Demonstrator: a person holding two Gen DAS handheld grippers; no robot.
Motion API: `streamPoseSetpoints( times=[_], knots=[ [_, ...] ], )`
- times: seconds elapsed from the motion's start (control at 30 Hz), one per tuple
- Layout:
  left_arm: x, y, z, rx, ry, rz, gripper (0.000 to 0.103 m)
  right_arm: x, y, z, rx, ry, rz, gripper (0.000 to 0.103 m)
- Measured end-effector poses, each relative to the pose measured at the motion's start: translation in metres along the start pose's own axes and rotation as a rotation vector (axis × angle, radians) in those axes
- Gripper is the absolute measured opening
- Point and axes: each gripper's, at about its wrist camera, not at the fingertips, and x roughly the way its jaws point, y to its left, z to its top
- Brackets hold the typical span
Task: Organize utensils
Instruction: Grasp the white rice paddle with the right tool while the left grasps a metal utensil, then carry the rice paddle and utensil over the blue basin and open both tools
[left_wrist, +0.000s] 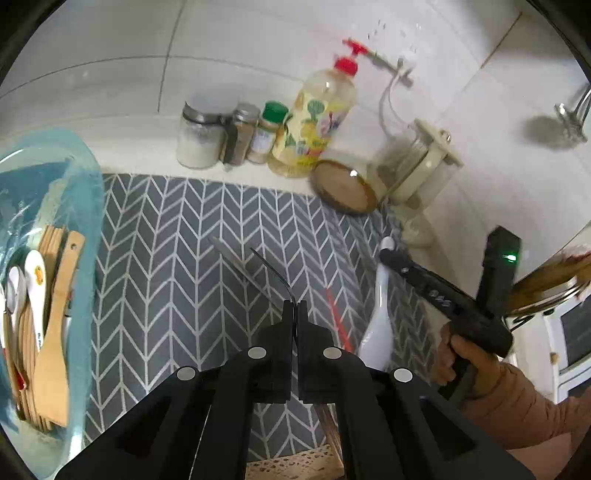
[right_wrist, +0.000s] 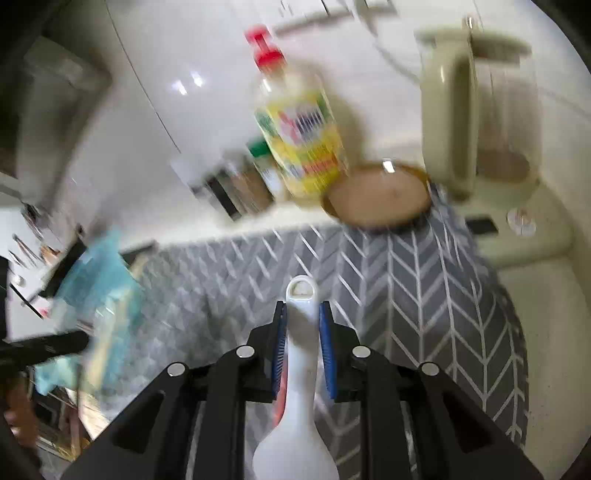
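Left gripper (left_wrist: 294, 308): fingers almost fully together, pinching a thin dark metal utensil (left_wrist: 273, 271) whose curved stem juts forward over the mat; which utensil it is cannot be told.
Right gripper (right_wrist: 303, 317): blue-padded fingers partly closed around the handle of a white spoon (right_wrist: 301, 354), gripped just below the hanging hole, bowl end trailing back under the gripper.
Mat (left_wrist: 177, 236): grey with a herringbone pattern, lying under both grippers; a red stick (left_wrist: 338, 317) and brown wooden sticks, likely chopsticks (left_wrist: 328, 424), still lie on it near the left gripper.
Blue tray (left_wrist: 86, 192): at the left edge of the mat, already holding a wooden spatula (left_wrist: 59, 317), a white spoon with a printed handle, and more wooden pieces.
Back of counter: jars, a soap bottle (left_wrist: 317, 122), a brown dish (left_wrist: 345, 186) and a kettle (left_wrist: 421, 166) stand along the tiled wall.
Progress: seemingly past halfway; several utensils sit in the tray, two are lifted and not yet placed, and the sticks remain on the mat.
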Motion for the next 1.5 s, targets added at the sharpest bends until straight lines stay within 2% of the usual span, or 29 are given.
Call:
streamPoseSetpoints(
  times=[0.17,0.2,0.33,0.4,0.6,0.73,0.8,0.87,0.93,1.0,1.13,1.23,1.4,1.47,1.5],
  knots=[
    [-0.037,0.008,0.008,-0.006,-0.087,0.003,0.002,-0.039,0.043,0.026,-0.034,-0.17,0.084,0.014],
    [-0.046,0.01,0.011,-0.006,-0.107,0.008,0.002,-0.043,0.05,0.031,-0.045,-0.191,0.095,0.006],
    [-0.079,0.025,0.019,-0.014,-0.177,0.038,0.002,-0.058,0.097,0.053,-0.151,-0.297,0.134,0.006],
    [-0.092,0.035,0.022,-0.023,-0.204,0.074,0.002,-0.055,0.114,0.06,-0.174,-0.311,0.167,0.006],
    [-0.135,0.058,0.025,-0.033,-0.269,0.113,0.002,-0.066,0.155,0.07,-0.21,-0.289,0.284,0.006],
    [-0.169,0.084,0.022,-0.028,-0.28,0.175,0.002,-0.069,0.194,0.087,-0.215,-0.183,0.48,0.006],
    [-0.179,0.104,0.021,-0.016,-0.257,0.211,0.002,-0.05,0.217,0.09,-0.212,-0.052,0.568,0.006],
    [-0.177,0.131,0.019,0.011,-0.189,0.226,0.002,-0.024,0.237,0.086,-0.22,0.065,0.602,0.006],
    [-0.165,0.154,0.018,0.029,-0.112,0.224,0.002,0.012,0.26,0.07,-0.229,0.217,0.593,0.006],
    [-0.147,0.174,0.018,0.048,-0.05,0.226,0.002,0.041,0.278,0.052,-0.242,0.309,0.59,0.006],
    [-0.109,0.208,0.021,0.05,0.064,0.198,0.002,0.09,0.304,0.025,-0.266,0.43,0.544,0.006],
    [-0.086,0.227,0.024,0.036,0.126,0.198,0.002,0.125,0.315,0.017,-0.271,0.48,0.493,0.006],
    [-0.056,0.243,0.027,0.01,0.218,0.216,0.003,0.164,0.323,0.021,-0.229,0.499,0.416,0.008],
    [-0.054,0.244,0.03,-0.003,0.222,0.231,0.003,0.184,0.324,0.022,-0.225,0.527,0.362,0.011],
    [-0.054,0.245,0.031,-0.002,0.218,0.243,0.005,0.191,0.325,0.023,-0.229,0.53,0.332,0.015]
  ],
)
